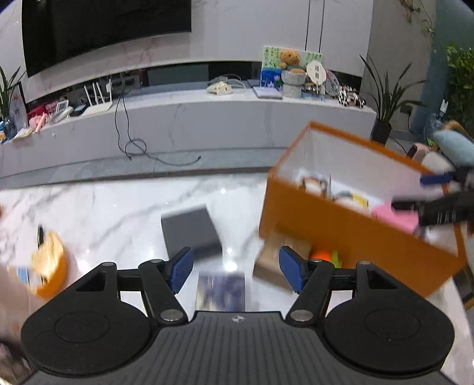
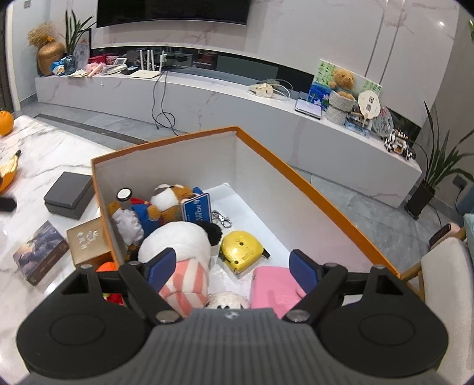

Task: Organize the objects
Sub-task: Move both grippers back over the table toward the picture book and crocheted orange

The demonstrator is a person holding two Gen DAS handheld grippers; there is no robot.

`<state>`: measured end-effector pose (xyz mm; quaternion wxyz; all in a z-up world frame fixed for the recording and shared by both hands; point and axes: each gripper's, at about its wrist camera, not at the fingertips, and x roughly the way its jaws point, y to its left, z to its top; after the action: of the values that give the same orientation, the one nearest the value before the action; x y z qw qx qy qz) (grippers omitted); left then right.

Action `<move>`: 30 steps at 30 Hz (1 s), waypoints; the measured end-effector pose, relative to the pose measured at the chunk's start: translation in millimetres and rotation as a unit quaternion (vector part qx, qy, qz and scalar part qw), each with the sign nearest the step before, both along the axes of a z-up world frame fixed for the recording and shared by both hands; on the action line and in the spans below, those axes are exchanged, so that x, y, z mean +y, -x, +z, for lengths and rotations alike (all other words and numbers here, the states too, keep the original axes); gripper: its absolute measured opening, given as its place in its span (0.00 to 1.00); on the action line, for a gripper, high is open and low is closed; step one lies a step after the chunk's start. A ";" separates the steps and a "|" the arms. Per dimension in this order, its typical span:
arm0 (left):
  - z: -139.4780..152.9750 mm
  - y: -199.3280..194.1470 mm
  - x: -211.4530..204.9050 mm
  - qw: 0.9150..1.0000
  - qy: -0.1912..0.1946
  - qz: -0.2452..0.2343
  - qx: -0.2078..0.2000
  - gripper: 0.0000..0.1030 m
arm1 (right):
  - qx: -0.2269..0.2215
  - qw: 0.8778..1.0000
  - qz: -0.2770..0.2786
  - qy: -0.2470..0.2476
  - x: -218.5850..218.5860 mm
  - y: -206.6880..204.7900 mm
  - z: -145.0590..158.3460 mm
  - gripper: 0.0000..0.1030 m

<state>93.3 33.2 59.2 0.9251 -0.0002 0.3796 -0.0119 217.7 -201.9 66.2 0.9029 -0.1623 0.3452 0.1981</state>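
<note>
Already in the box: your open orange cardboard box with white lining (image 2: pixel 266 189) holds a brown-and-white plush dog (image 2: pixel 170 198), a white plush with a pink-striped part (image 2: pixel 180 260), a yellow tape measure (image 2: pixel 240 251), a blue tag on a key clip (image 2: pixel 197 208) and a pink soft case (image 2: pixel 274 285).
Still out: at 9 o'clock of the box, on the table, you have a dark grey lidded box (image 2: pixel 69 195), a tan cardboard box with white print (image 2: pixel 87 241), a book with a dusky landscape cover (image 2: pixel 38 251) and something orange and green tucked against the box wall (image 1: pixel 326 256).
Progress: by my reading, more than half is stowed.
Left gripper (image 1: pixel 235 268): jaws apart, nothing between them, over the book.
Right gripper (image 2: pixel 229 268): jaws wide, above the box's contents; I cannot tell whether it touches the pink case.
Surface: glossy white marble-look table (image 2: pixel 50 154).
Room: long white media bench (image 2: pixel 207 97) at 12 o'clock, dark television (image 2: pixel 171 10) above, potted plants at both ends.
</note>
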 end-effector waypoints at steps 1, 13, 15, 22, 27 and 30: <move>-5.9 6.1 -0.4 1.000 -0.004 -0.001 0.002 0.73 | -0.003 1.000 0.002 0.001 0.7 2.8 1.5 0.82; -24.4 20.3 5.6 0.999 -0.032 -0.021 -0.018 0.77 | -0.067 0.994 0.008 -0.086 -7.1 49.1 24.1 0.85; -28.2 17.9 4.5 0.999 -0.022 -0.018 -0.015 0.81 | -0.079 0.991 0.020 -0.107 -5.4 56.0 23.2 0.85; -15.6 5.1 -18.8 0.999 -0.005 -0.040 0.015 0.80 | -0.084 0.984 0.049 -0.147 30.3 67.5 14.8 0.79; -15.1 23.4 -29.2 1.000 0.002 -0.013 0.019 0.80 | -0.069 0.984 0.046 -0.157 29.1 103.4 10.3 0.79; -3.8 44.0 -41.5 1.000 -0.009 -0.015 0.017 0.80 | -0.085 0.989 0.070 -0.098 28.5 129.6 25.0 0.79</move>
<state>49.3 -8.4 55.3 0.9181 0.0140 0.3956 -0.0226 88.1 -173.5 91.2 0.9245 -0.1133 0.2335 0.2793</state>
